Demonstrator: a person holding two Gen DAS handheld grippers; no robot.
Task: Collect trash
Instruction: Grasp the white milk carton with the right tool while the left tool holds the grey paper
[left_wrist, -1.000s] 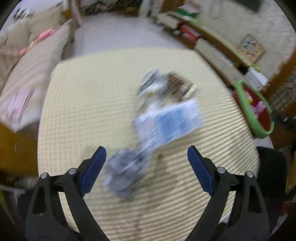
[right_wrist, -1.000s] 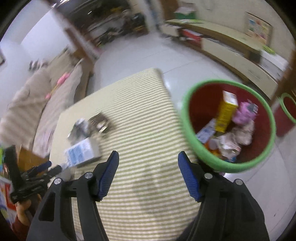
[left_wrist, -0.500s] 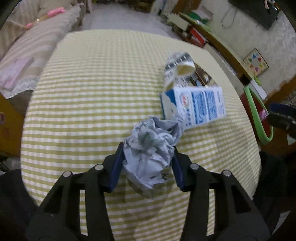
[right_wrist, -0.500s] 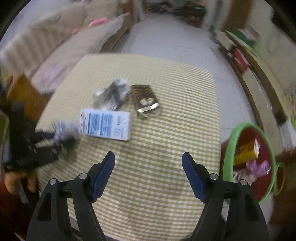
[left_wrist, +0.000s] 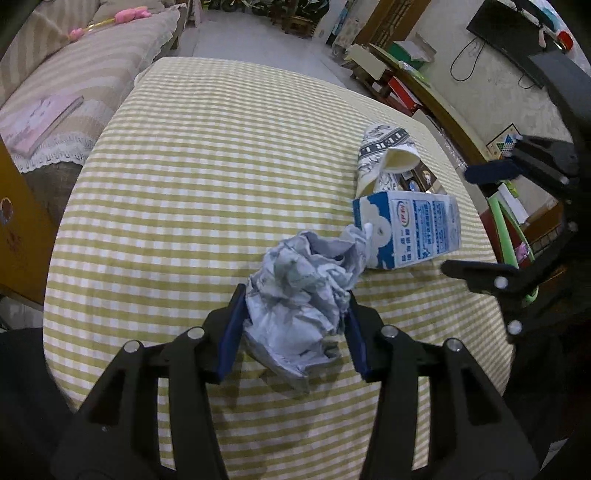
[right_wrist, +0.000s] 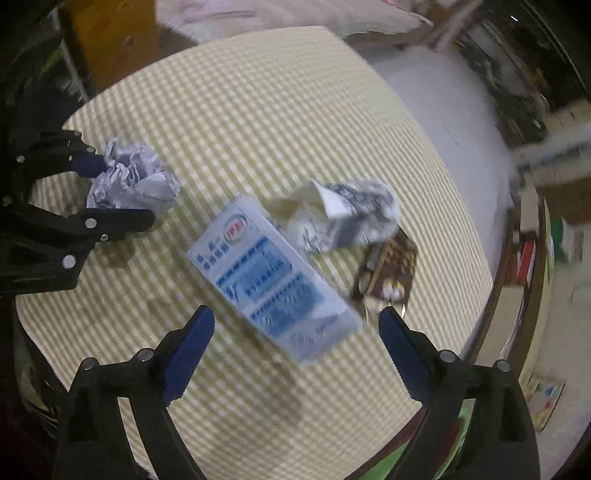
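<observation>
The left gripper (left_wrist: 293, 334) pinches the crumpled paper (left_wrist: 301, 295) while the right gripper (right_wrist: 295, 341), jaws opening and empty, nears the milk carton (right_wrist: 271, 280); cup and wrapper remain

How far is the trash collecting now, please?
Done: nothing can be confirmed, since the bin's inside is hidden. In hand: the left gripper is clamped on the crumpled paper; the right gripper, opening, hovers over the blue carton. Left: that carton, the paper cup, the brown wrapper.
</observation>
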